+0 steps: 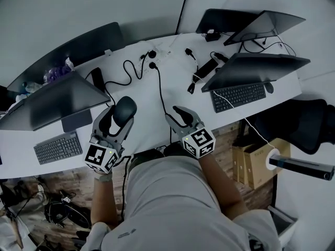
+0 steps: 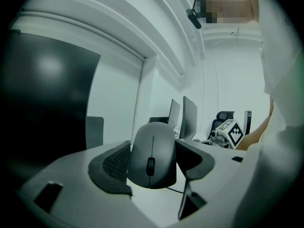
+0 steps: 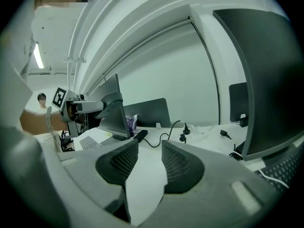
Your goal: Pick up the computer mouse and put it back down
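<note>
A dark grey computer mouse (image 1: 125, 109) is clamped between the jaws of my left gripper (image 1: 121, 115), over the white desk (image 1: 152, 95) in front of the left monitor. In the left gripper view the mouse (image 2: 153, 153) fills the gap between the two dark pads, wheel toward the camera, its thin cable (image 2: 174, 190) trailing below. My left gripper (image 2: 152, 164) is shut on it. My right gripper (image 1: 179, 115) hovers over the desk's front edge to the right; its pads (image 3: 176, 164) stand slightly apart with nothing between them, so the right gripper (image 3: 149, 163) is open.
A monitor (image 1: 57, 101) and keyboard (image 1: 57, 148) sit at the left, two monitors (image 1: 256, 69) and a keyboard (image 1: 239, 96) at the right. Black cables and plugs (image 1: 157, 80) run across the desk's middle. An office chair (image 1: 309, 122) and a cardboard box (image 1: 256, 163) stand at the right.
</note>
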Tool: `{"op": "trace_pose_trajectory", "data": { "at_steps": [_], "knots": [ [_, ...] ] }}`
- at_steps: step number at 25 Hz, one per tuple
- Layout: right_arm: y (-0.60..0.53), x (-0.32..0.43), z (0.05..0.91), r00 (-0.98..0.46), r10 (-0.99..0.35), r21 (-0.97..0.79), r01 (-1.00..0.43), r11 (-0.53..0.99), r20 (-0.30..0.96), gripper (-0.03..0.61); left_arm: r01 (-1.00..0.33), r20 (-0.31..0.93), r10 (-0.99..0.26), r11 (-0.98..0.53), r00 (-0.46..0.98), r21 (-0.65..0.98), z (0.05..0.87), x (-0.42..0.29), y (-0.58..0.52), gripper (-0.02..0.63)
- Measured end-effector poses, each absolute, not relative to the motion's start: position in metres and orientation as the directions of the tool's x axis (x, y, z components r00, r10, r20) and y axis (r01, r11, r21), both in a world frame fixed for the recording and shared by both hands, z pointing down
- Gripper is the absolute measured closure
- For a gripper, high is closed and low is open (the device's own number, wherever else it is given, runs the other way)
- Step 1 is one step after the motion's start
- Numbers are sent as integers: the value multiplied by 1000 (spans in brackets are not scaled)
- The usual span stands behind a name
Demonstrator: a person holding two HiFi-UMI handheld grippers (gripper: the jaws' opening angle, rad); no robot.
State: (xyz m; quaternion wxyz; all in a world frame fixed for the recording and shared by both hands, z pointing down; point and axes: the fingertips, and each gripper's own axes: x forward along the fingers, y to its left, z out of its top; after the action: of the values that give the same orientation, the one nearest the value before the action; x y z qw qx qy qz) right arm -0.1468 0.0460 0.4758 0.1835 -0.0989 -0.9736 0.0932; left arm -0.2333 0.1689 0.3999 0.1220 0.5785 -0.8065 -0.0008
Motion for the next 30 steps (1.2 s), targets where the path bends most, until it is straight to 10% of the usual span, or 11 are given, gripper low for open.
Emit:
{"op": "trace_pose_trajectory", "data": {
  "at_steps": [30],
  "knots": [
    [-30,-23,499,-899,-201,-238,-308,921,388,423,-974,313,-933,-122,178,189,454,-156,29,328]
  ]
}}
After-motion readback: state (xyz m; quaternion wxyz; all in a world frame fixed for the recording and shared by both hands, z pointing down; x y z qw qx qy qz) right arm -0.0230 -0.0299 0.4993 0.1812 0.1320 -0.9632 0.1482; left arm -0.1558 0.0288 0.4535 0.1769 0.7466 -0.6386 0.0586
